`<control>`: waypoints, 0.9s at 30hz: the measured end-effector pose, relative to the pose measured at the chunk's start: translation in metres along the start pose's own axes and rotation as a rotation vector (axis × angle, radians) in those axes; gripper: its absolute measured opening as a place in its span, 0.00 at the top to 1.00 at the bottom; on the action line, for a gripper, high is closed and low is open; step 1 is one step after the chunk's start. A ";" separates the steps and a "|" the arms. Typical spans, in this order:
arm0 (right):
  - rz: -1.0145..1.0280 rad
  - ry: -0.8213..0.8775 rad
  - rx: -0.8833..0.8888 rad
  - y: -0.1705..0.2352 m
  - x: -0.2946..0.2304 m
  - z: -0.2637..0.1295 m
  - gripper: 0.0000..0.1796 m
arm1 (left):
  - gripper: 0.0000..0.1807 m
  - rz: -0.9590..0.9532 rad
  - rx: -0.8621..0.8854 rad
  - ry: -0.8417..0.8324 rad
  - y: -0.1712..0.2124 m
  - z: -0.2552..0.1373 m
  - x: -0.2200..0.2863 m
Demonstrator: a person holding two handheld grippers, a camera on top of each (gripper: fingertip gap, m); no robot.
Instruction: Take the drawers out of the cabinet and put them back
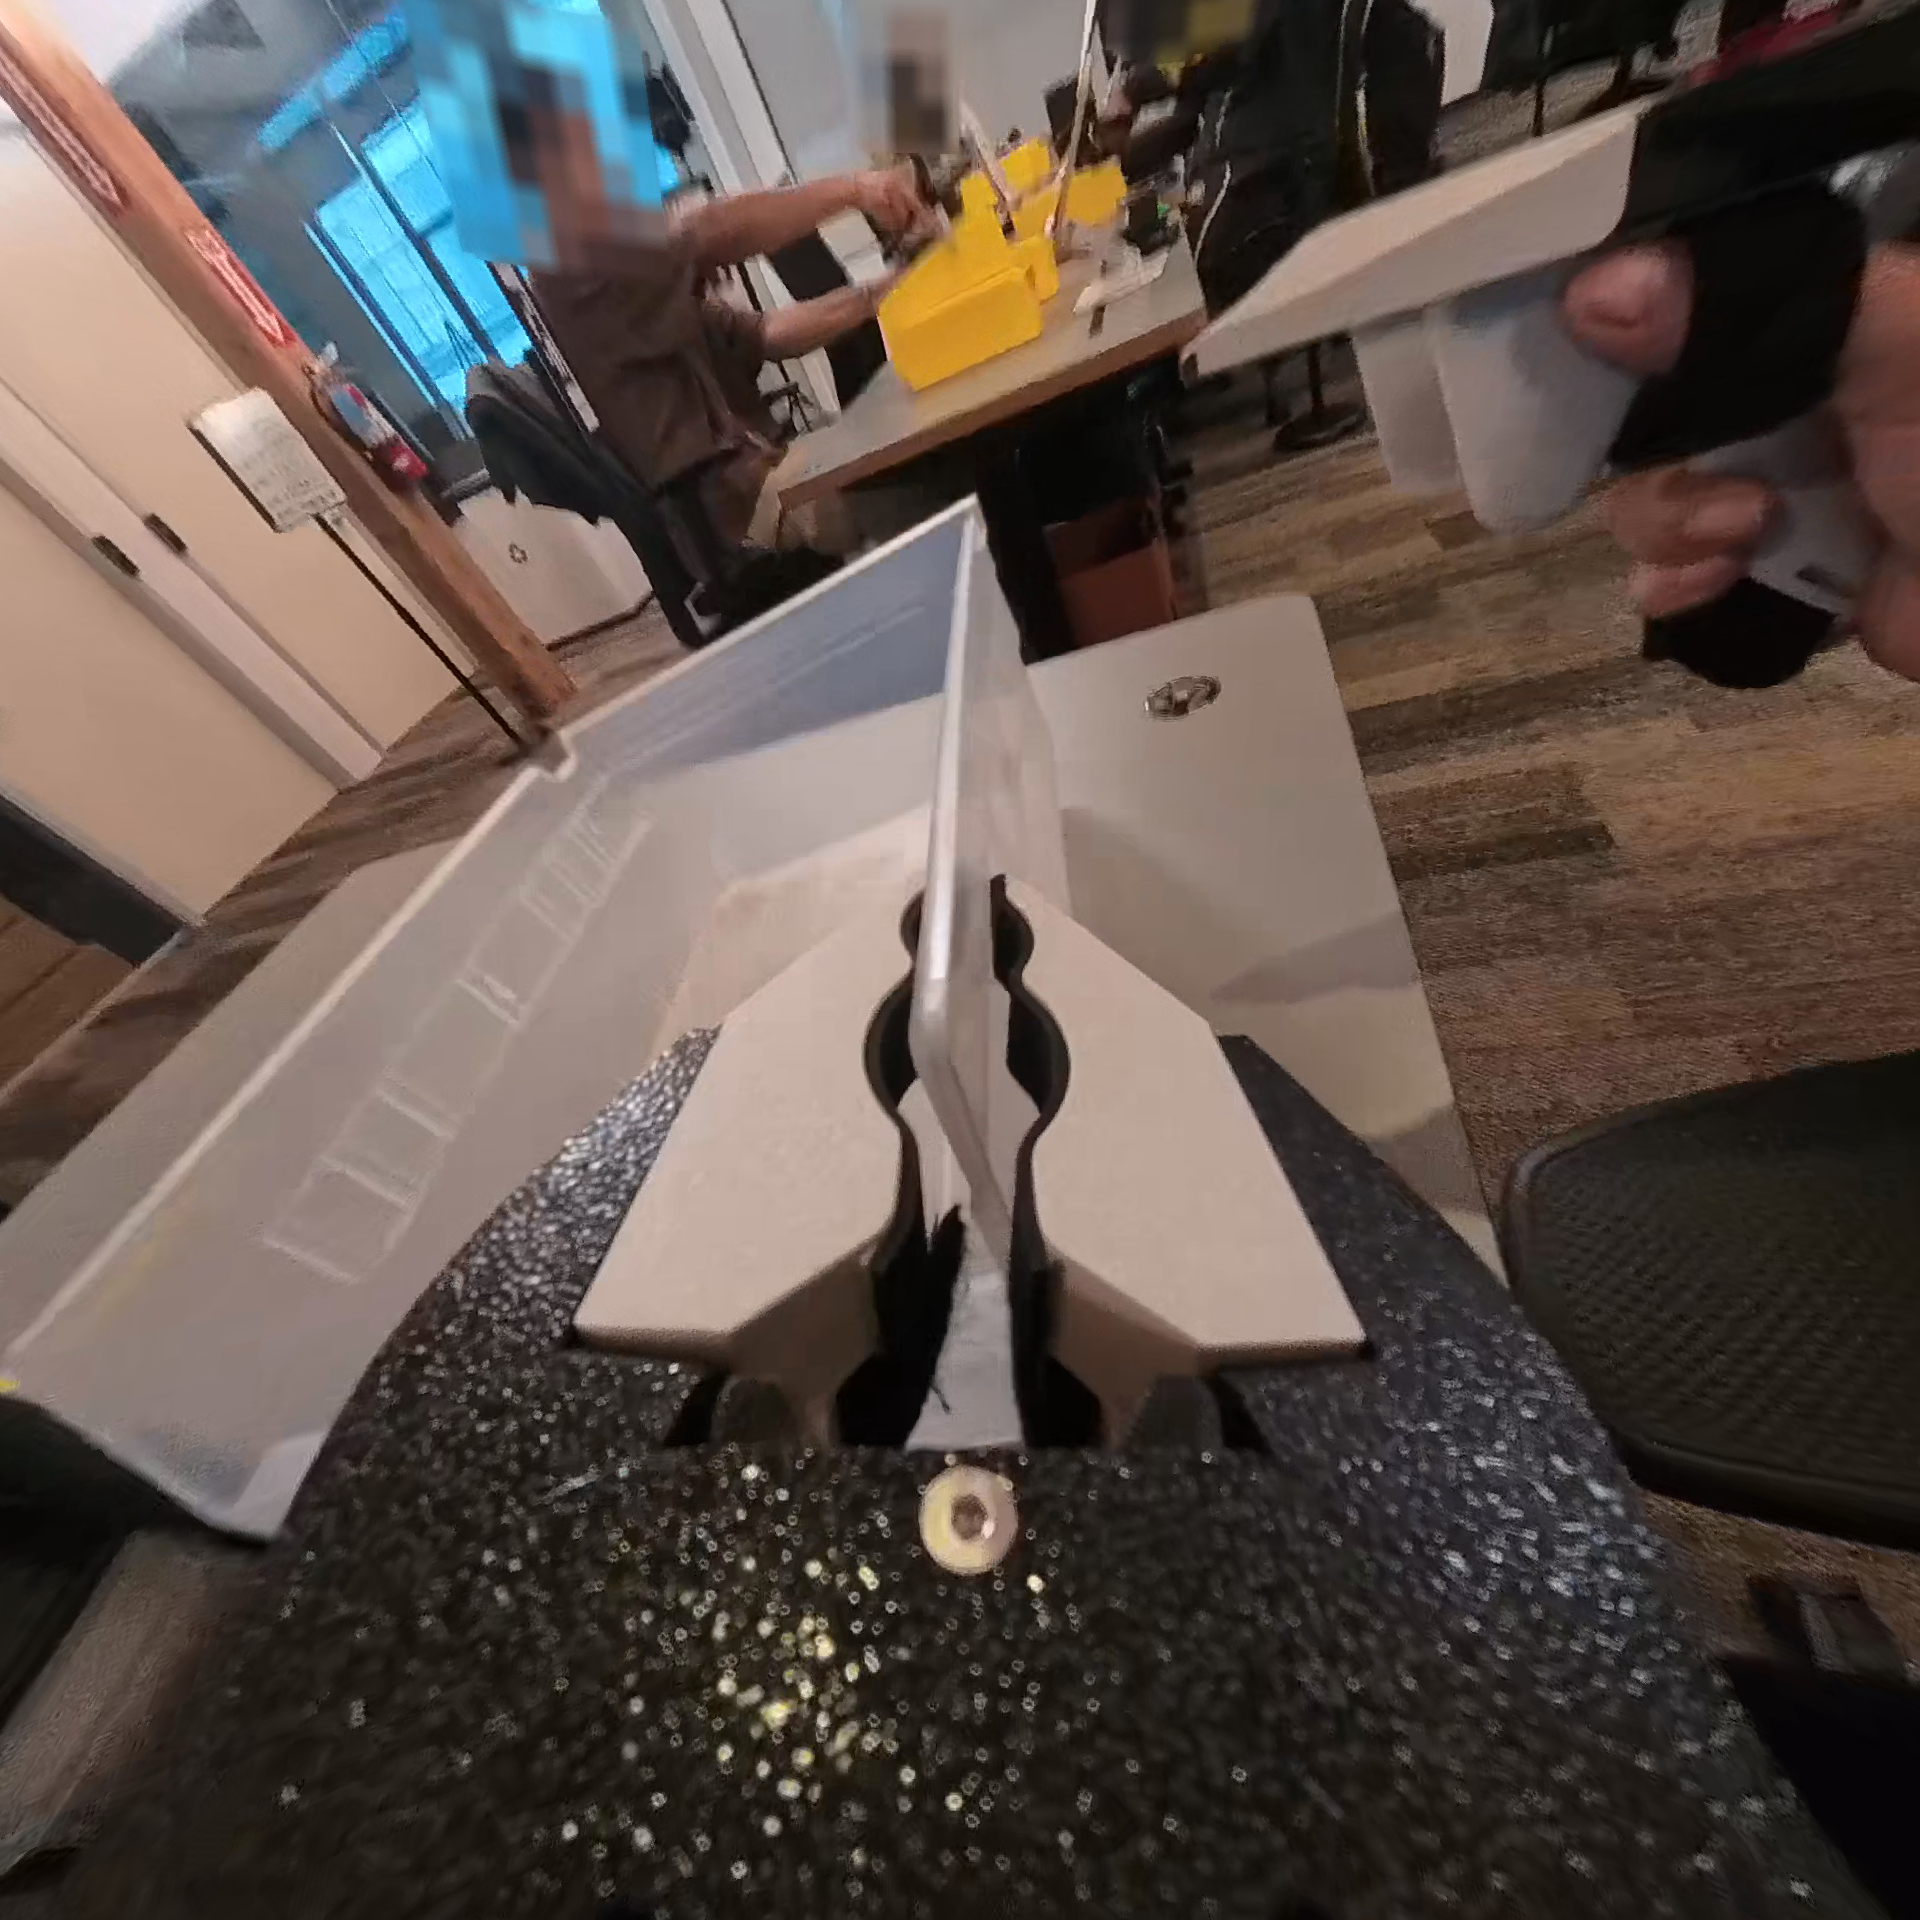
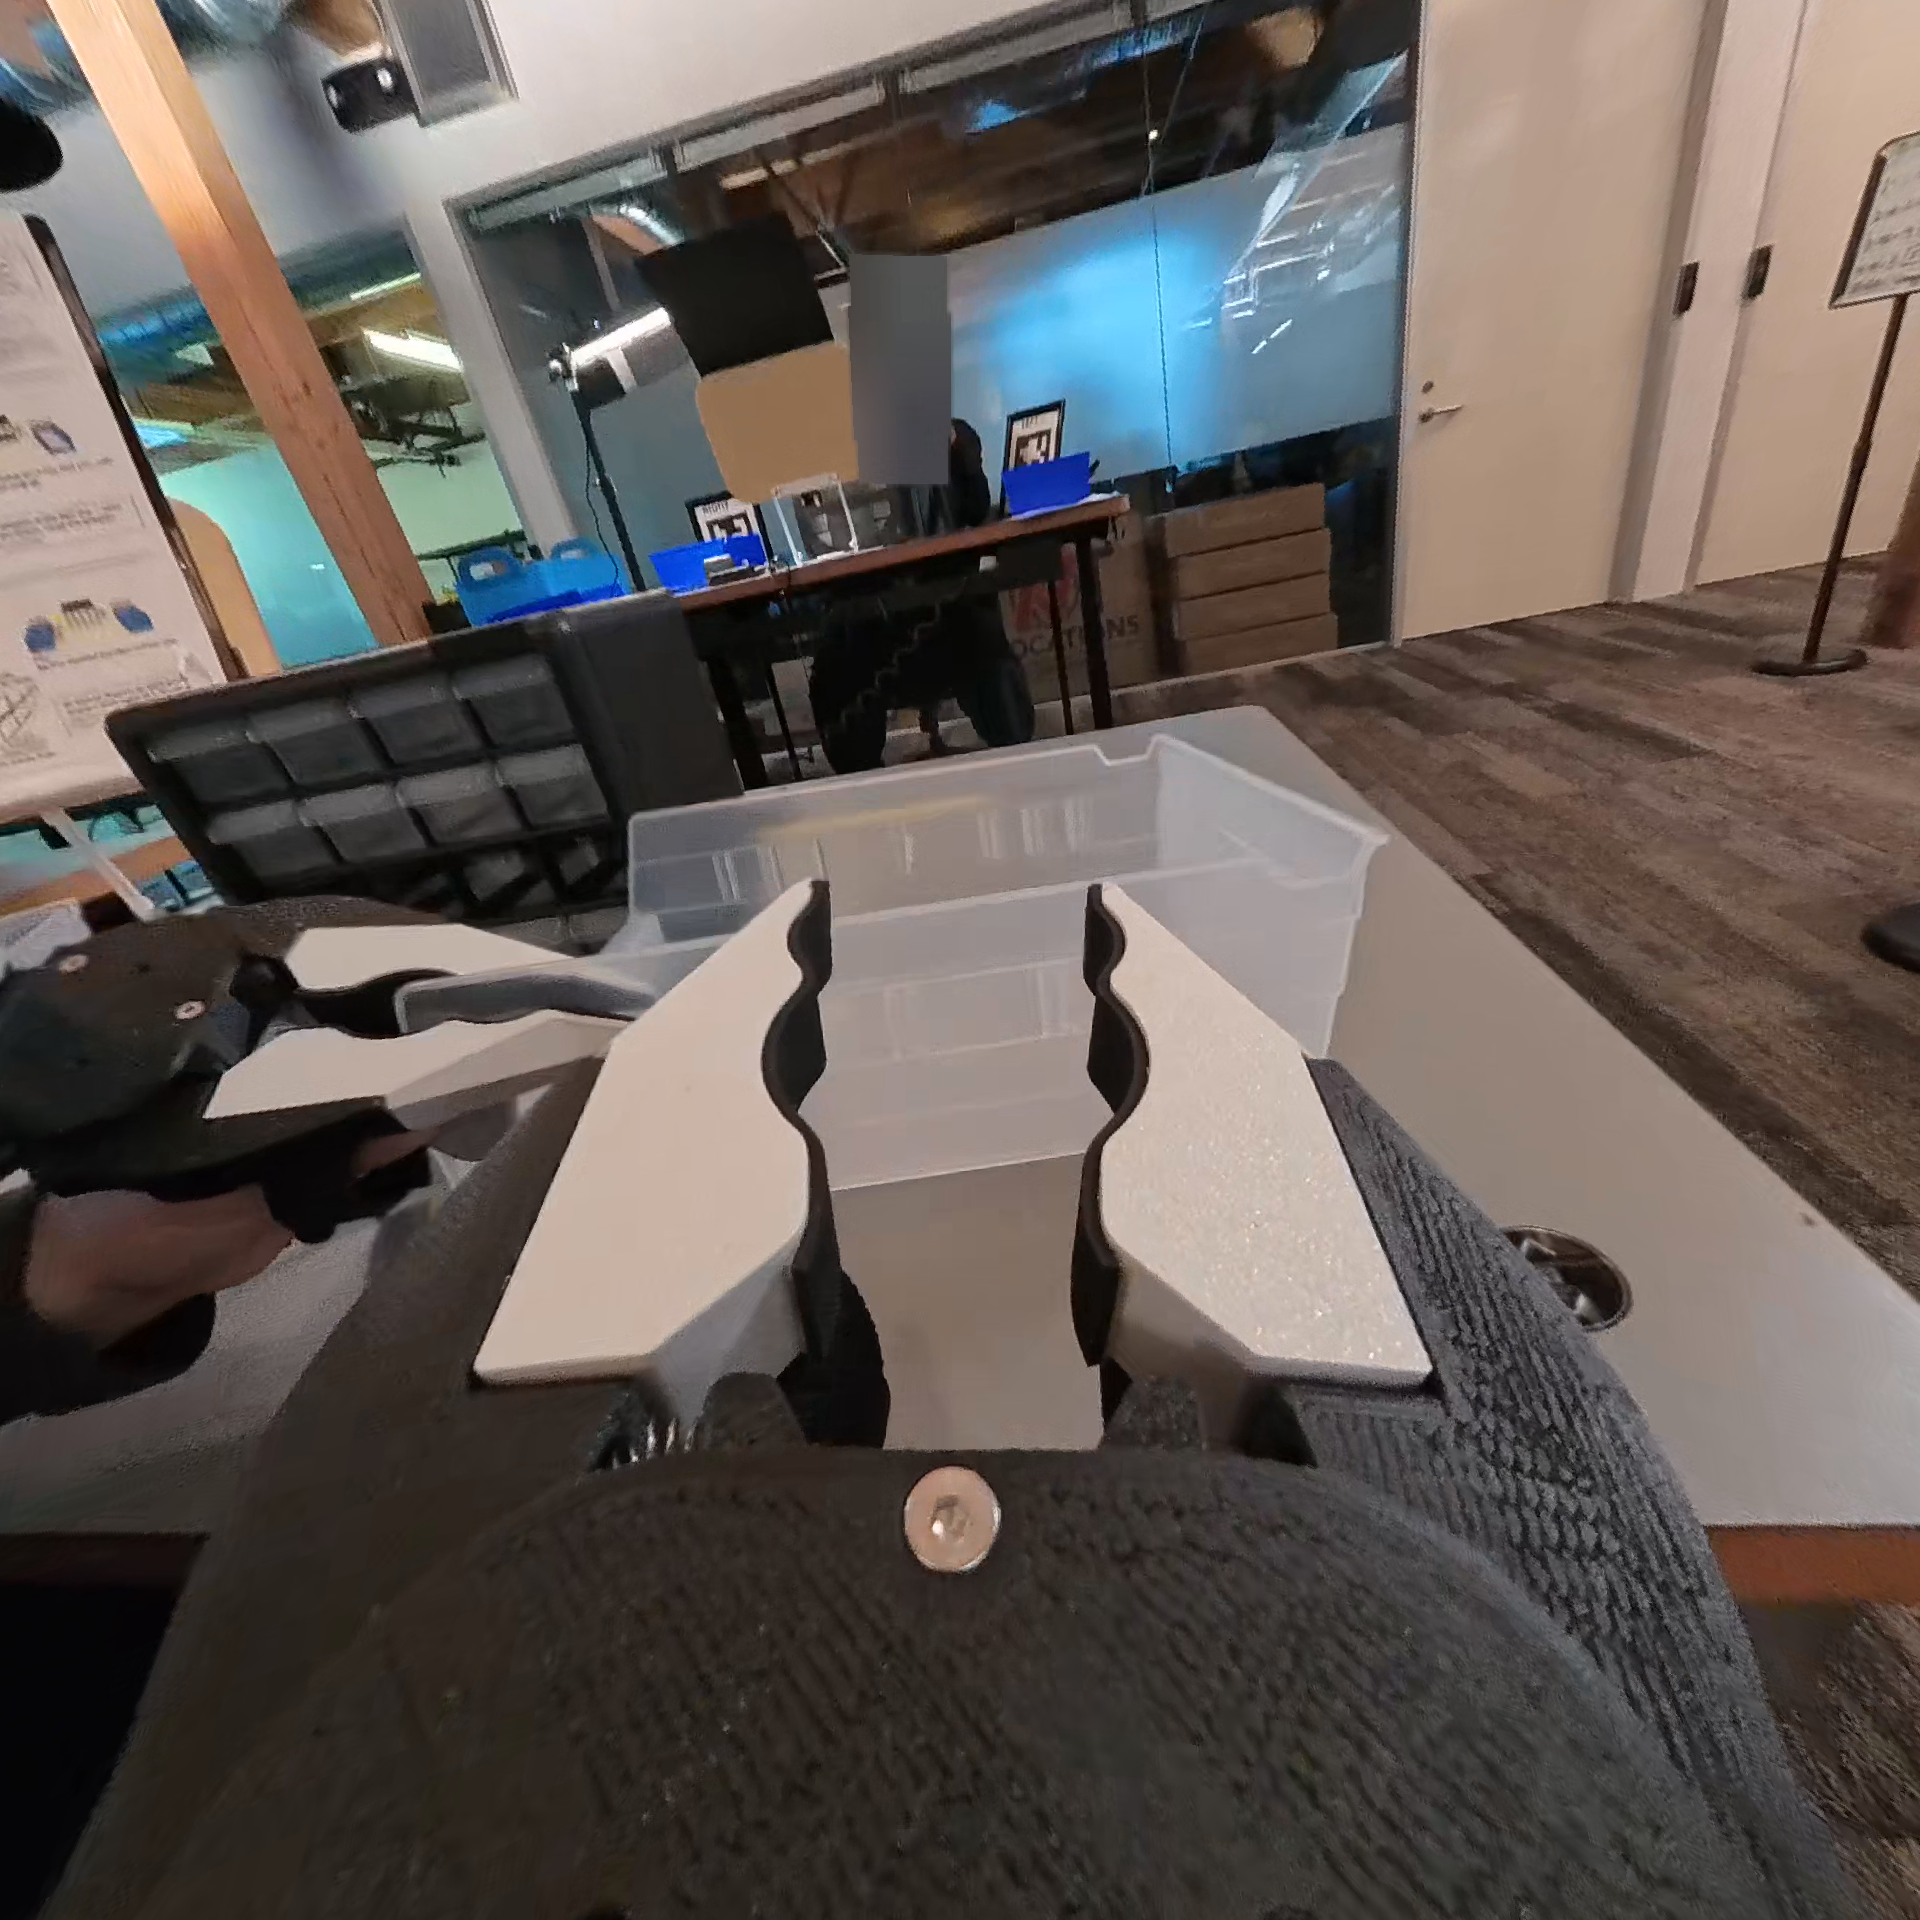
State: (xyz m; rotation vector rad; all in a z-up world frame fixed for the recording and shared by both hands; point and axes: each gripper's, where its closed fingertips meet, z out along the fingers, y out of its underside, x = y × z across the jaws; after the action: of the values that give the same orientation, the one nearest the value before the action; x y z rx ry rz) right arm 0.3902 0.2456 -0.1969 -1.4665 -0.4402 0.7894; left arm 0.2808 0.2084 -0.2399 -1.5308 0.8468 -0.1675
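The left gripper (image 1: 961, 1049) is clamped tight, its pale fingers (image 1: 790, 1122) pressed against a thin panel edge between them. The right gripper (image 2: 951, 1039) hangs with its jaws spread wide, nothing between them. A hand (image 2: 114, 1262) grips the left gripper's black handle from below.

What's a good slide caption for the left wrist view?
Left gripper clamps the clear drawer by its wall above the table.
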 end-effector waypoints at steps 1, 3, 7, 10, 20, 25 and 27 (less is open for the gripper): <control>-0.001 -0.005 -0.008 0.003 -0.002 0.002 0.73 | 0.98 0.003 -0.001 0.005 0.003 0.003 0.002; 0.009 -0.020 -0.025 0.008 -0.005 0.005 0.73 | 0.98 0.057 -0.017 -0.013 0.011 0.010 0.005; -0.005 -0.017 -0.059 0.019 -0.012 0.014 0.70 | 0.98 0.023 0.000 -0.040 0.020 0.019 0.007; -0.045 0.002 -0.066 0.023 -0.024 0.020 0.66 | 0.86 0.062 0.028 -0.065 0.017 0.013 0.008; -0.219 0.086 -0.149 0.063 -0.083 0.050 0.20 | 0.55 -0.081 0.099 -0.340 -0.020 -0.249 -0.061; -0.366 0.173 -0.269 0.089 -0.100 0.075 0.15 | 0.43 -0.190 -0.093 -0.917 0.018 -0.404 -0.108; -0.407 0.225 -0.316 0.098 -0.091 0.078 0.17 | 0.45 -0.235 -0.167 -1.081 0.035 -0.453 -0.111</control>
State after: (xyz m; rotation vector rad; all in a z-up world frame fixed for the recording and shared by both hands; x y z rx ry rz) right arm 0.2533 0.2292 -0.2674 -1.6622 -0.6860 0.2338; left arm -0.0721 -0.0860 -0.1509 -1.5728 -0.1837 0.5405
